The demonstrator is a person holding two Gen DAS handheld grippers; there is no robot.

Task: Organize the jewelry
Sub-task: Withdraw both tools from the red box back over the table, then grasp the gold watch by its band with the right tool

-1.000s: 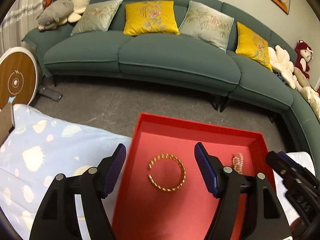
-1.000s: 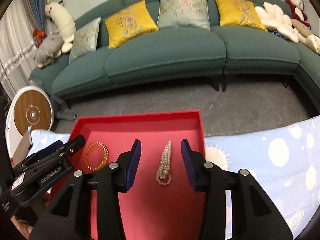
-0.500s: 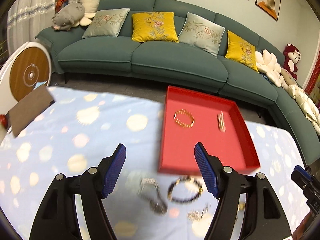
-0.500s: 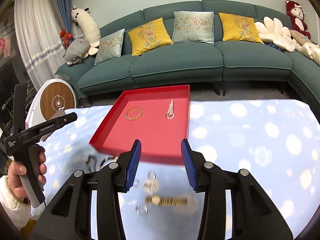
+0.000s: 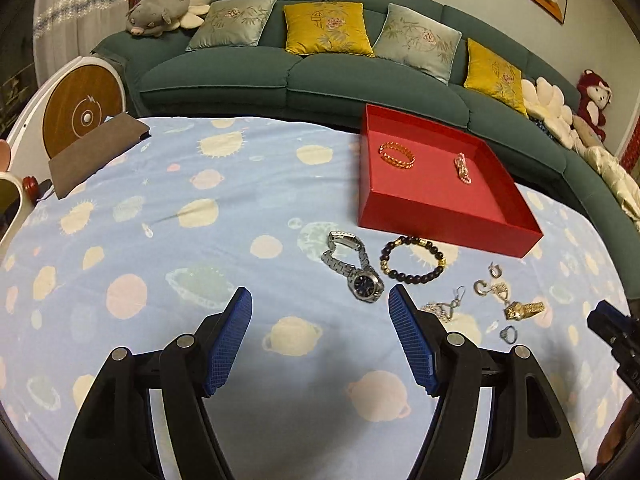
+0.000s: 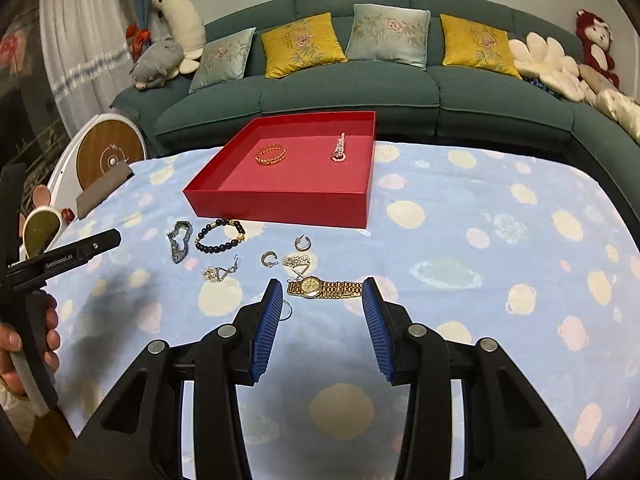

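Observation:
A red tray at the table's far side holds a gold bangle and a pearl bracelet. In front of it on the blue cloth lie a silver watch, a dark bead bracelet, a gold watch, hoop earrings, a ring and silver chains. My left gripper is open and empty, short of the silver watch. My right gripper is open and empty, just short of the gold watch.
A brown flat case lies at the table's far left corner beside a round wooden-faced device. A green sofa with cushions and plush toys runs behind the table. A hand grips the left tool's handle.
Both grippers have pulled back from over the red tray toward the near side of the table. The loose jewelry on the cloth has come into view. Jaw openings look unchanged.

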